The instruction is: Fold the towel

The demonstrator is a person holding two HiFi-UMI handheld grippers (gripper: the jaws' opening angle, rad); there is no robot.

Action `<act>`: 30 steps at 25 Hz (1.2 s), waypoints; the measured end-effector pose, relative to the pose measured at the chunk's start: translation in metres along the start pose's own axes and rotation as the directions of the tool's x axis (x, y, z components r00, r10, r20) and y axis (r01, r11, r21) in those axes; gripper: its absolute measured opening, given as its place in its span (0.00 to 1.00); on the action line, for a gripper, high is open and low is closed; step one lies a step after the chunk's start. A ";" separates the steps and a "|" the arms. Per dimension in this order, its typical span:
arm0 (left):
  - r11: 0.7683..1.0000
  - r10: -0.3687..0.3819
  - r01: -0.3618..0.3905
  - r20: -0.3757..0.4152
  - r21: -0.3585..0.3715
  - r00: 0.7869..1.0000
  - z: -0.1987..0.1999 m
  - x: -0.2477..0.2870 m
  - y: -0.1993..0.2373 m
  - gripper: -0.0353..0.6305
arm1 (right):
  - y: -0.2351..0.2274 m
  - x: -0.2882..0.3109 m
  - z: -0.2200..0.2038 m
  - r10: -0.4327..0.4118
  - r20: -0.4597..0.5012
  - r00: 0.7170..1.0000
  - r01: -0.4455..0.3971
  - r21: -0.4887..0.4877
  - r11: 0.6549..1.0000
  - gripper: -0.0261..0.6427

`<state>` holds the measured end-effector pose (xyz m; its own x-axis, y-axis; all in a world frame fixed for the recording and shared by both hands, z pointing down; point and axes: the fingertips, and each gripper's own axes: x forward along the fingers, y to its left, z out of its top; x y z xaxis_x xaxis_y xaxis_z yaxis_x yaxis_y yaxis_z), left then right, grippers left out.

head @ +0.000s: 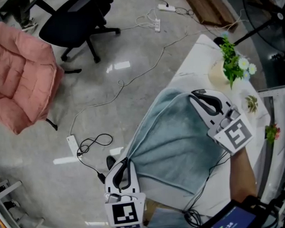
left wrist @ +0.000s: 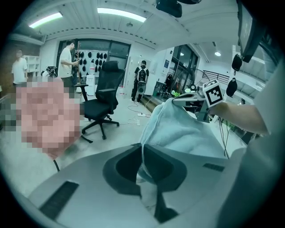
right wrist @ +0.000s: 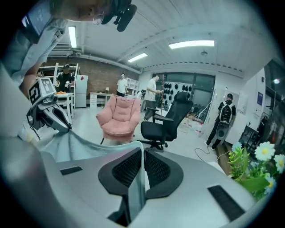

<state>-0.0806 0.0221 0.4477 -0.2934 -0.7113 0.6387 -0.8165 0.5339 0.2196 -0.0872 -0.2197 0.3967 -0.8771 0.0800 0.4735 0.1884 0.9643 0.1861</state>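
A teal towel [head: 177,147] hangs stretched between my two grippers above the white table [head: 192,68]. My left gripper [head: 127,162] at the lower left is shut on one corner, which hangs past the table's near edge. The left gripper view shows the cloth [left wrist: 182,129] pinched between the dark pads at the gripper [left wrist: 143,165]. My right gripper [head: 193,95] is shut on the far corner, lifted above the table. In the right gripper view a thin towel edge [right wrist: 80,149] runs from the gripper [right wrist: 142,171] toward the left one [right wrist: 49,113].
A vase of flowers [head: 231,59] and small plants [head: 252,103] stand at the table's far end. A pink armchair [head: 16,75], a black office chair [head: 78,21] and cables with a power strip [head: 72,144] occupy the floor. People stand far back in the room.
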 end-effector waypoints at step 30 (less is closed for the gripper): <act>0.999 0.023 -0.022 0.013 -0.048 1.000 -0.008 -0.007 0.014 0.07 | 0.003 0.026 0.030 0.064 0.026 0.998 -0.062 -0.065 0.996 0.08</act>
<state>-0.0861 0.0389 0.4524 -0.3184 -0.7048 0.6339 -0.7850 0.5709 0.2404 -0.1228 -0.2070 0.3841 -0.8745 0.1478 0.4620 0.2706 0.9391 0.2119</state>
